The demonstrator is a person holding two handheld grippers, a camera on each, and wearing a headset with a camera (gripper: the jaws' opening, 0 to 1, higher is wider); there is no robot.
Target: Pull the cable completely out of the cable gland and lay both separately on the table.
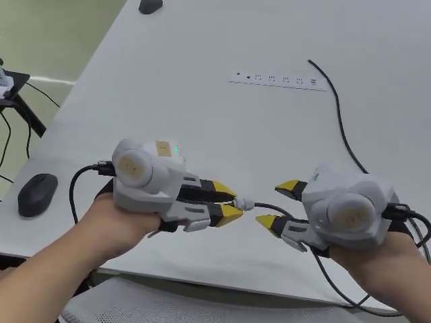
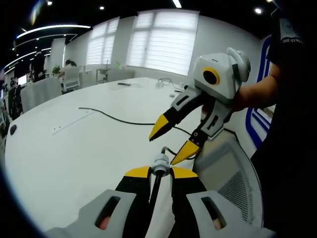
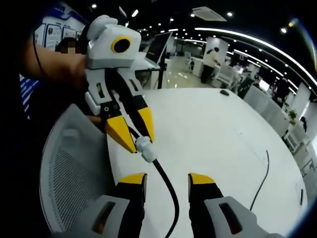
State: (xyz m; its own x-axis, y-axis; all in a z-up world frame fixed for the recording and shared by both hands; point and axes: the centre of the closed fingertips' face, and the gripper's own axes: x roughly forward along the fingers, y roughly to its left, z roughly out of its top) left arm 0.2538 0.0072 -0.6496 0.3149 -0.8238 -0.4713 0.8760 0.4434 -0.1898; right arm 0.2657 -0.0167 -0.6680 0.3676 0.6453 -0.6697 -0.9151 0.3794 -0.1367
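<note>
A small white cable gland (image 1: 244, 202) sticks out past the yellow tips of my left gripper (image 1: 232, 202), which is shut on it just above the table's near edge. A black cable (image 1: 271, 207) leaves the gland and runs rightward between the spread jaws of my right gripper (image 1: 267, 202), which is open and not pinching it. In the left gripper view the gland (image 2: 159, 162) sits at my own tips, the right gripper (image 2: 162, 148) facing it. In the right gripper view the cable (image 3: 168, 193) passes between my own open jaws to the gland (image 3: 147, 151).
On the white table (image 1: 202, 101) lie a white power strip (image 1: 276, 79) with a black cord (image 1: 343, 128) at the back right, a dark mouse (image 1: 37, 194) at the left edge, and another dark object (image 1: 149, 6) far back. A mesh chair (image 3: 74, 168) is below the near edge.
</note>
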